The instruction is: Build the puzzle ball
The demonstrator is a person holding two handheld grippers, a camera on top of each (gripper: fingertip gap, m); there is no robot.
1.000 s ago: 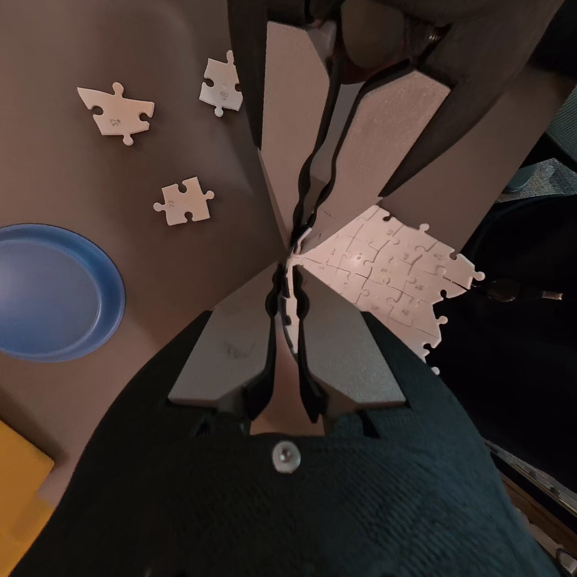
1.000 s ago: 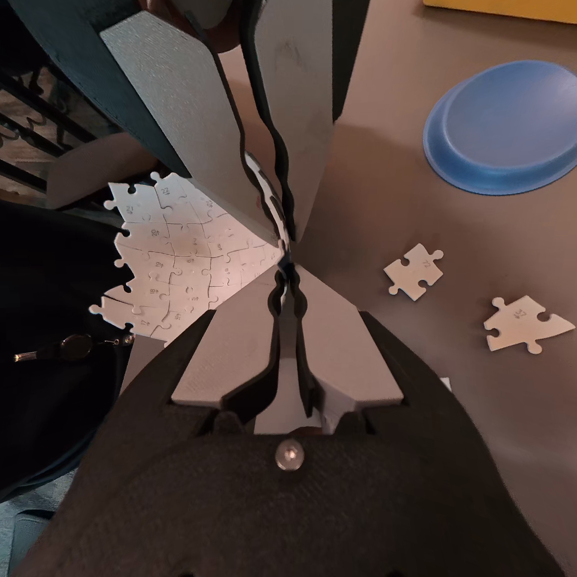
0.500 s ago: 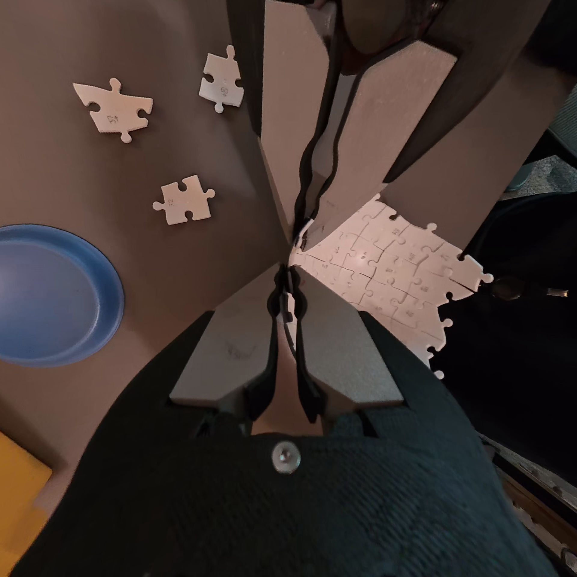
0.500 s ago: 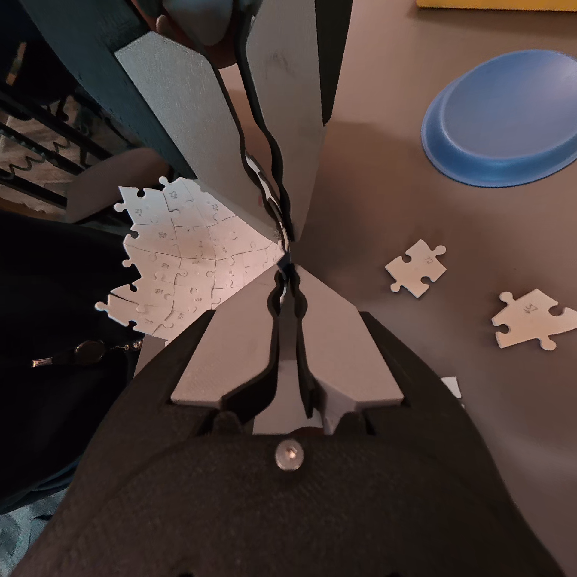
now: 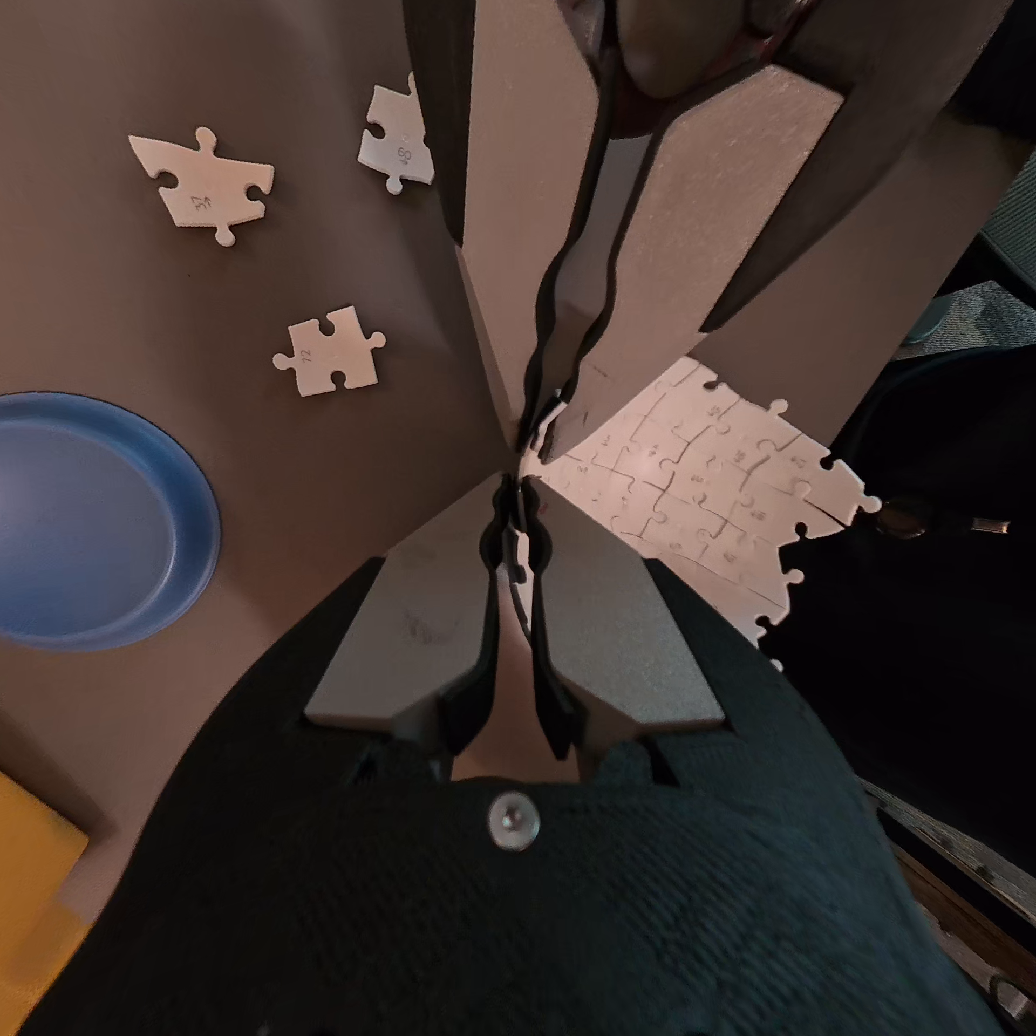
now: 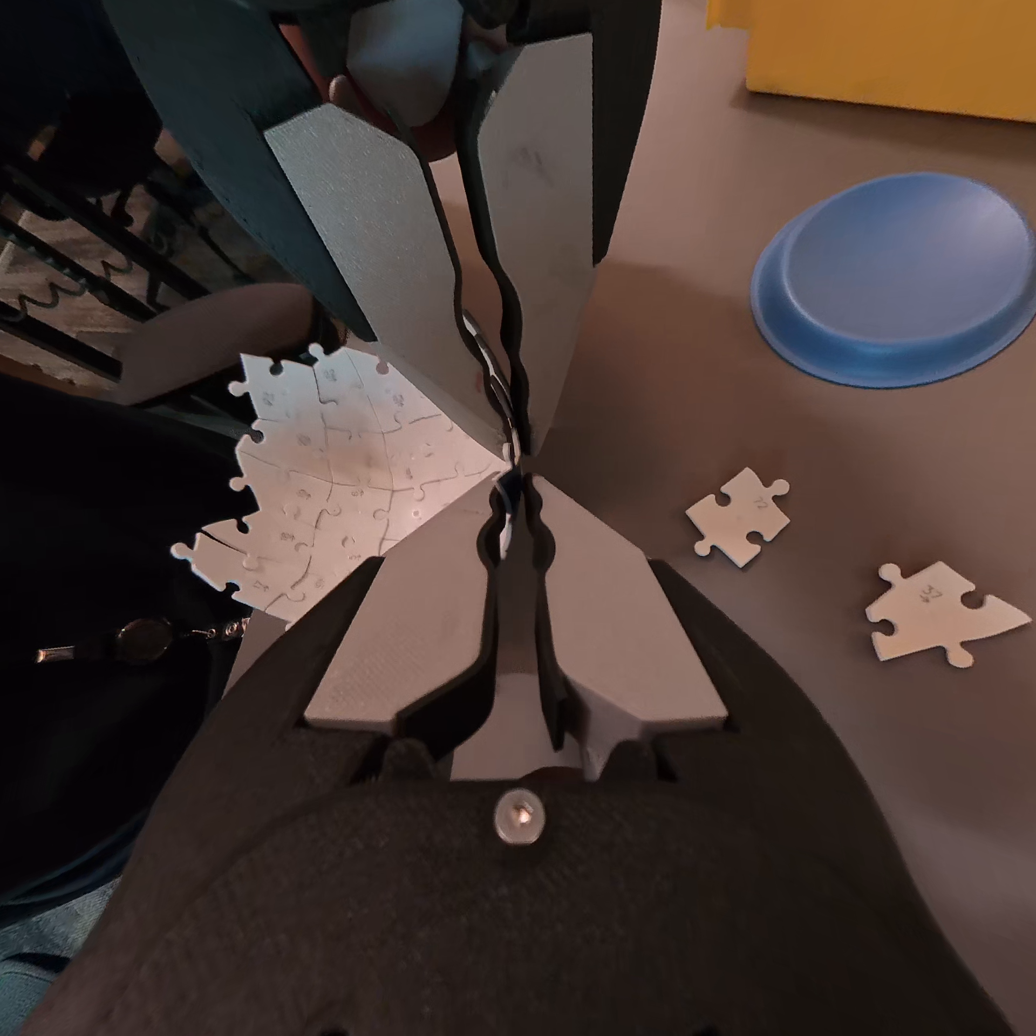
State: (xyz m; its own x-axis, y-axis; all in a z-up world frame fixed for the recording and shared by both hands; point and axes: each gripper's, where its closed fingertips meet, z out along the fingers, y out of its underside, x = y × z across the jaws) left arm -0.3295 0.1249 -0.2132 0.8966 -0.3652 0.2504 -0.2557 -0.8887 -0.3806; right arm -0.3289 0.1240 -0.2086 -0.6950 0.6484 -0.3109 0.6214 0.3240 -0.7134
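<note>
The partly built puzzle ball is a curved white shell of joined pieces, held up above the brown table. It also shows in the right wrist view. My left gripper is shut on the shell's near rim. My right gripper is shut on a white piece pressed against that same rim. The two grippers meet tip to tip: the right gripper reaches in from the top of the left wrist view, and the left gripper does so in the right wrist view. The joint between them is mostly hidden.
Three loose white pieces lie on the table; two show in the right wrist view. A blue plate sits beyond them. A yellow box stands at the far edge. A person in dark clothing is behind the shell. My two grippers' fingertips are within a few centimetres of each other.
Both grippers have stayed shut and tip to tip. The shell has tilted slightly, showing more of its inner face, and both views have shifted a little over the table.
</note>
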